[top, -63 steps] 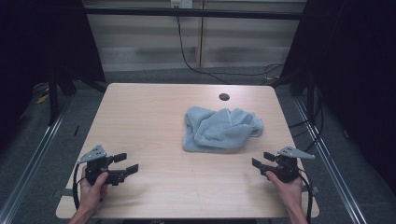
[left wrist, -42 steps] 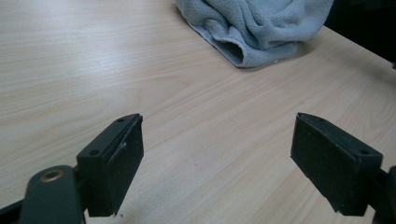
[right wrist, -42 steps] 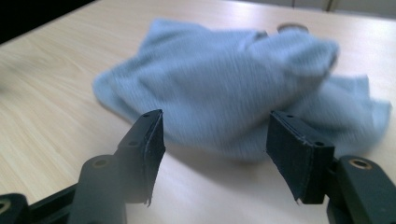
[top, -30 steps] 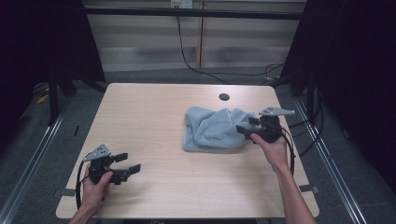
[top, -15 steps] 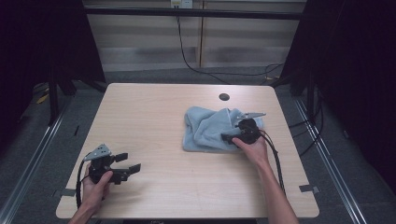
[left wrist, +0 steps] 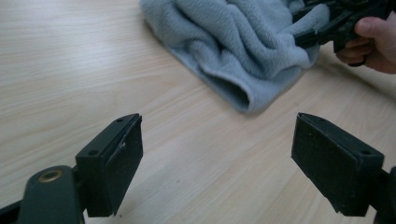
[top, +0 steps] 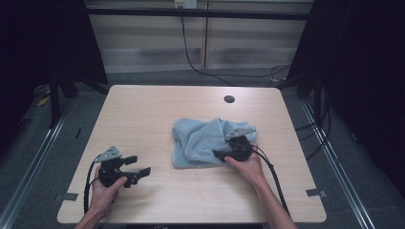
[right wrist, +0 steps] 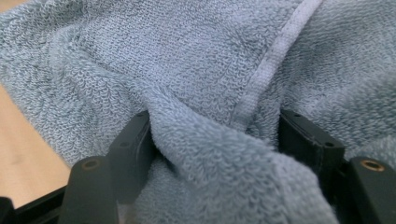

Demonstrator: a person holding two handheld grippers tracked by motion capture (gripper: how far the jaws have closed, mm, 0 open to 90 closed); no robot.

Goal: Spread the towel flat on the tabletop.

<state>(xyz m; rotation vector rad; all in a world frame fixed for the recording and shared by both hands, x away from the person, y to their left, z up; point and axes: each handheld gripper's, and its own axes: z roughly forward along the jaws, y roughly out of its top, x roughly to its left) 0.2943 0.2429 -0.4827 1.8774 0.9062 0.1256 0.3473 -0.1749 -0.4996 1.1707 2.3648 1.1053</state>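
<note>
Nearest the person, the left gripper [top: 125, 168] rests low over the front-left part of the wooden counter [top: 143, 114], its jaws standing wide apart with nothing but bare wood between them. In the left gripper view they point toward the crumpled light-blue towel [left wrist: 243, 51], which lies well apart from them, its folded near edge facing them.

Farther in, the towel [top: 203, 140] sits in a rumpled heap right of the counter's middle. The right gripper [top: 224, 153] is pushed into the heap's near right side, so this is plainly the nearer hand. In the right gripper view a raised fold of terry cloth [right wrist: 210, 140], with a stitched hem running up and away from it, stands between the two jaws. They have just been closing a little but remain wide; the cloth bulges against both inner faces, yet I cannot tell that they pinch it firmly. The coming grasp likely depends on that ridge staying centred between the jaws as they come together.

Beyond the towel, a small dark round hole [top: 229, 99] marks the counter's far side.
</note>
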